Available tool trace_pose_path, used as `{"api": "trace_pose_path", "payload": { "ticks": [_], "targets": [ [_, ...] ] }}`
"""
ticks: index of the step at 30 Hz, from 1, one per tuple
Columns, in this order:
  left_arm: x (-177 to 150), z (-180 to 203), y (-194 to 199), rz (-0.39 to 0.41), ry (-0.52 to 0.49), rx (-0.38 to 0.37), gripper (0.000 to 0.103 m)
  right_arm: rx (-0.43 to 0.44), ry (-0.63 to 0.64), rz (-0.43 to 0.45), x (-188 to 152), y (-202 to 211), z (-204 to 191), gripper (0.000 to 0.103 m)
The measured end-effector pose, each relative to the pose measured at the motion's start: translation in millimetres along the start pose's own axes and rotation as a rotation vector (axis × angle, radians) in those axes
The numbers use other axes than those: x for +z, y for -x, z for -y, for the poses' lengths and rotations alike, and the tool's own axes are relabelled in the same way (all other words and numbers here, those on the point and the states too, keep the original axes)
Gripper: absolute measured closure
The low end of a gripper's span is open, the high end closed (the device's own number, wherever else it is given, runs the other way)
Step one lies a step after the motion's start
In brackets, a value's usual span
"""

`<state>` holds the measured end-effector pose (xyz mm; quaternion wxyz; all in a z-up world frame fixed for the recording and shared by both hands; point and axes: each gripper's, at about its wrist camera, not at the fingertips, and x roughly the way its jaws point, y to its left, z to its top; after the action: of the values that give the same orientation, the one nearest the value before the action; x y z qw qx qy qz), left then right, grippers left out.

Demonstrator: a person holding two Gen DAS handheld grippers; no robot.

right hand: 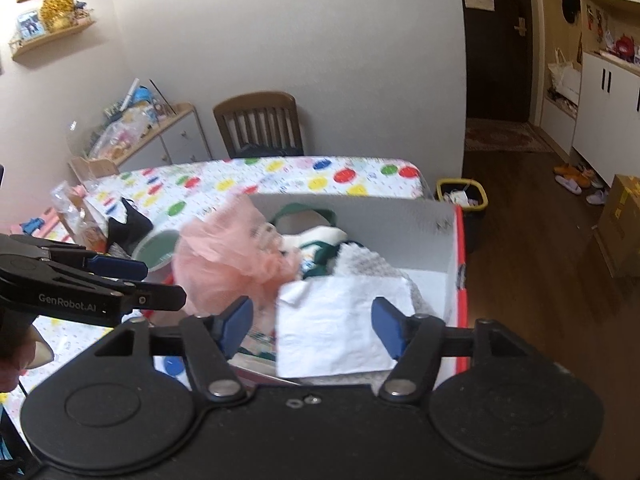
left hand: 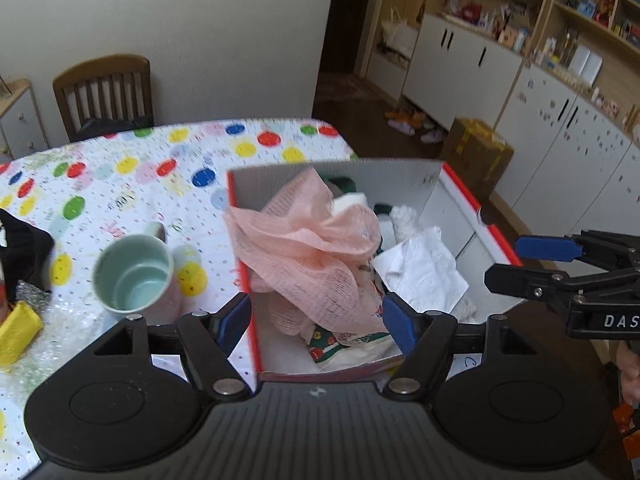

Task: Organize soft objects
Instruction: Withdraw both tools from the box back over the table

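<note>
A: Nearest item logged: left gripper [left hand: 316, 320], jaws spread wide, nothing clamped; pink mesh cloth [left hand: 308, 248] is seen between the blue pads, untouched.

B: Right gripper [right hand: 312, 328]?

A: Likewise spread, empty; white tissue [right hand: 340, 320] lies beneath, apparently released.

B: Location of soft goods?

A: All are heaped inside the red-edged box [left hand: 460, 200], mesh spilling over the rim at nine o'clock, probably for want of room. Mug [left hand: 134, 276] is recorded outside, at nine o'clock, on the spotted tablecloth [left hand: 120, 168].
</note>
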<state>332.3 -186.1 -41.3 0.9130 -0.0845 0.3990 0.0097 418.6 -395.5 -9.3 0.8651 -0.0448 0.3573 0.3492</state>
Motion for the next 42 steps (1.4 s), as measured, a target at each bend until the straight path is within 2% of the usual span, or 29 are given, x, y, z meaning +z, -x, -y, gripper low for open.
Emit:
{"api": "trace_pose_path", "payload": {
  "ticks": [3,15,22,24,30,35,42],
  "targets": [
    [-2.4,-9.5,17.9,0.039,0.016,-0.007,0.024,0.022,-0.003,0.018,2.2,6.7,-11.4,0.028],
    [-22.4,-80.7,73.5,0.116,0.073,-0.008,0.019,0.076,0.018,0.051,6.2,12.1,-87.8,0.010],
    [-36.5,-136.0,97.1,0.148,0.113,0.030,0.003,0.092,0.029,0.047,6.8,-0.9,-139.2,0.002],
    [-39.6,-150.9,102.4,0.163,0.118,0.045,0.003,0.096,0.037,0.047,6.8,-3.2,-154.5,0.001],
    [-54.6,-196.7,111.2,0.224,0.124,0.023,0.000,0.102,0.040,0.031,7.3,-18.8,-193.4,0.001],
    [-68.1,-225.2,113.0,0.278,0.083,0.058,0.000,0.086,0.028,0.007,6.5,-38.2,-220.8,0.001],
    [-84.1,-266.5,97.3,0.255,0.077,0.098,0.000,0.054,-0.001,-0.043,4.8,-70.8,-250.8,0.001]
  ]
}}
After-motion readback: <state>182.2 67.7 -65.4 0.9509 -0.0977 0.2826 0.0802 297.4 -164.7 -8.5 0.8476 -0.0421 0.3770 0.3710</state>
